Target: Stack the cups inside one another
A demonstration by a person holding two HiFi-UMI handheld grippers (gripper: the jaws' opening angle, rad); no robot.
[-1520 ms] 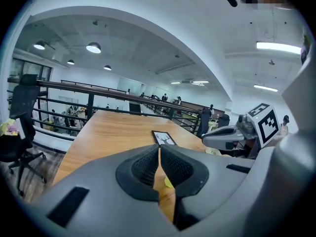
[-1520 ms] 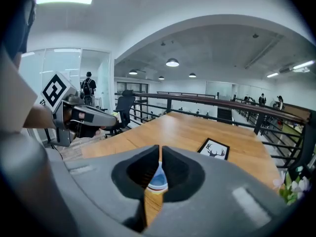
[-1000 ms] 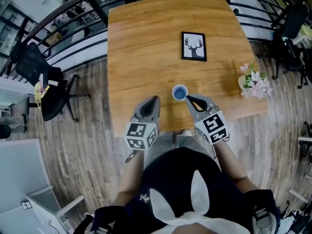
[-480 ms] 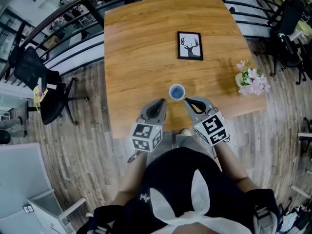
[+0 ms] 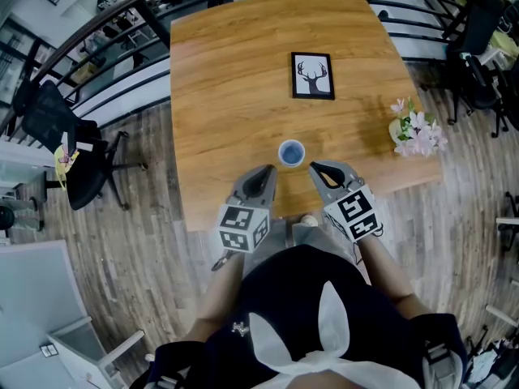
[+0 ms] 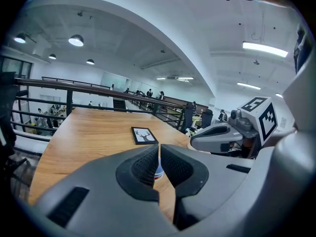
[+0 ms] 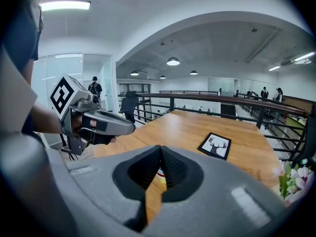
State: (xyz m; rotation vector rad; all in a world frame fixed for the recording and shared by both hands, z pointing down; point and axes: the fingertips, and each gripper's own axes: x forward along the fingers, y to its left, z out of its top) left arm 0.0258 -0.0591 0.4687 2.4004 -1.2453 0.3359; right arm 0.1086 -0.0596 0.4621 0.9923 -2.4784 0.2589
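Currently my left hand-held gripper (image 5: 263, 173) and right hand-held gripper (image 5: 315, 167) hover over the near edge of the desk (image 5: 227, 96), each with its jaws pressed together on nothing. The cup (image 5: 291, 152), blue inside, stands upright just beyond and between their tips, touching neither. Farther off lies a deer picture (image 5: 313, 75); flowers (image 5: 418, 134) stand at the right edge.

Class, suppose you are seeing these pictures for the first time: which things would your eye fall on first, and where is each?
A small blue cup stands near the front edge of the wooden table, just ahead of the left tool and right tool, both shut and empty. Farther back lies a framed deer picture, and pink flowers sit at the table's right edge.
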